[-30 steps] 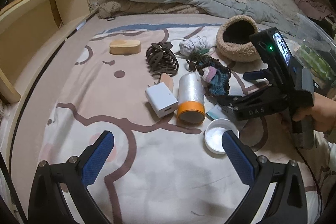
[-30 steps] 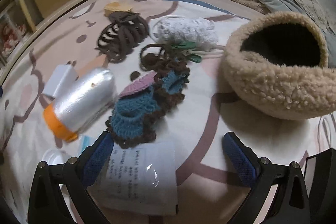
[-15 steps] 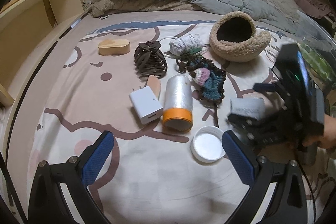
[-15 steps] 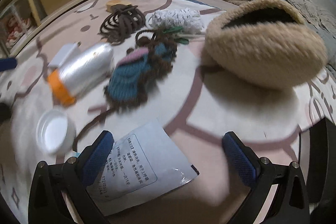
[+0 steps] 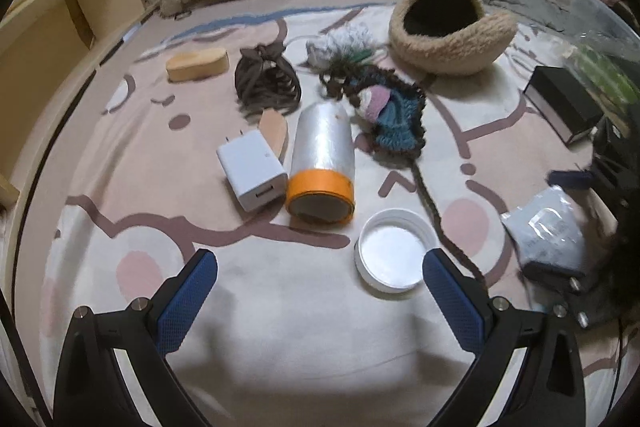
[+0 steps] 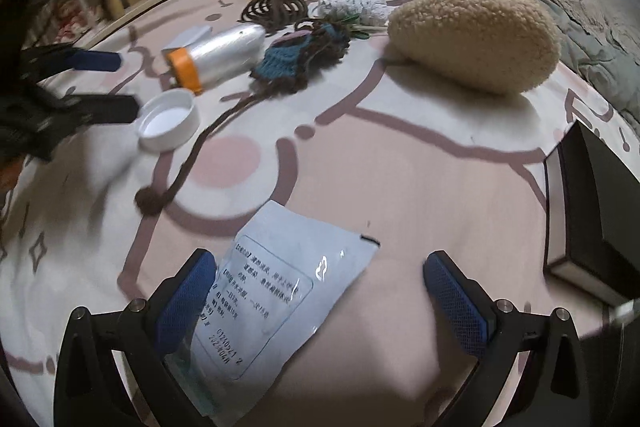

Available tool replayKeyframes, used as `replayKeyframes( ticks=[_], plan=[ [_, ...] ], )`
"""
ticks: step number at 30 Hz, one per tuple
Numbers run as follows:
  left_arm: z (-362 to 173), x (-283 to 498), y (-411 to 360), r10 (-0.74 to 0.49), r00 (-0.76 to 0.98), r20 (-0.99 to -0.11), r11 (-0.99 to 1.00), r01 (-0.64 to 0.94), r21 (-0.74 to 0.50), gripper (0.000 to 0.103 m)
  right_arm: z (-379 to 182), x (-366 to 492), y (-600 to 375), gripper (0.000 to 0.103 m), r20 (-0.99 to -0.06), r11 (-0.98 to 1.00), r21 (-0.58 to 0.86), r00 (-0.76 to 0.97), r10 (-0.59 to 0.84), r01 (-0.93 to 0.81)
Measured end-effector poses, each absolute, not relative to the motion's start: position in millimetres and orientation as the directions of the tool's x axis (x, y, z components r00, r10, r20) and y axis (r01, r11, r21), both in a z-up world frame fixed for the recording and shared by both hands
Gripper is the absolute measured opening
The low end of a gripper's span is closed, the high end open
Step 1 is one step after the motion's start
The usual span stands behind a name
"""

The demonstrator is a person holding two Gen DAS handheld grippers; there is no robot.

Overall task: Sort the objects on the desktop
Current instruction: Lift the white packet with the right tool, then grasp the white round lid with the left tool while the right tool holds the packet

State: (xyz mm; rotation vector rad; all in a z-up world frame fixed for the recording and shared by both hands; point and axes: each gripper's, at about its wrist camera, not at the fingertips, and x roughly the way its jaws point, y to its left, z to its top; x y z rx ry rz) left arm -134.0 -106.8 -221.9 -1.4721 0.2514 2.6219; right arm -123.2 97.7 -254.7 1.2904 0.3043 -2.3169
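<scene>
Bed surface with a patterned sheet (image 5: 280,307), objects scattered across it.

Left gripper (image 5: 320,291): jaws spread wide, nothing between them, hovering over bare sheet. A white cap (image 5: 394,253), open side up, lies just inside its right finger.

Right gripper (image 6: 320,299): jaws also spread wide, not clamped on anything. A pale blue printed sachet (image 6: 280,283) lies flat on the sheet between the fingers, its lower left edge against or under the left fingertip (image 6: 186,301); contact unclear. In the left view the same sachet (image 5: 548,227) sits at the far right, the right gripper there blurred.

Centre cluster, left view: a roll of clear film with an orange end (image 5: 322,163) lying on its side; a white charger (image 5: 252,169) just beside it on the left; a small tan piece (image 5: 275,131) between the 2. Behind: a brown claw clip (image 5: 266,83), a wooden block (image 5: 198,64), a white yarn bundle (image 5: 342,41). A blue-and-brown crochet piece (image 5: 394,115) lies right of the roll, its brown cord trailing toward the cap.

A fuzzy tan pouch (image 5: 450,27) rests further back, mouth facing the left camera. A black box (image 5: 564,103) sits at the right edge.
</scene>
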Motion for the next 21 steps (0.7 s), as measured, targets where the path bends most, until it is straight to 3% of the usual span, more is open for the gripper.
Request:
replayKeyframes(
  ticks=[6, 13, 21],
  plan=[
    [-228, -150, -108, 0.005, -0.493, -0.87, -0.988, -0.139, 0.073, 0.103, -254, -112, 103, 0.103, -0.845, -0.862, 0.045, -0.442, -0.303, 0.506],
    [-222, -146, -94, 0.193, -0.428, -0.883, -0.971, -0.21, -0.111, 0.103, -255, -104, 108, 0.103, -0.834, -0.862, 0.06, -0.449, -0.321, 0.503],
    [-241, -144, -83, 0.145, -0.38, -0.914, -0.971, -0.231, -0.058, 0.102, -256, -101, 112, 0.103, -0.829, -0.86, 0.072, -0.449, -0.334, 0.506]
  ],
)
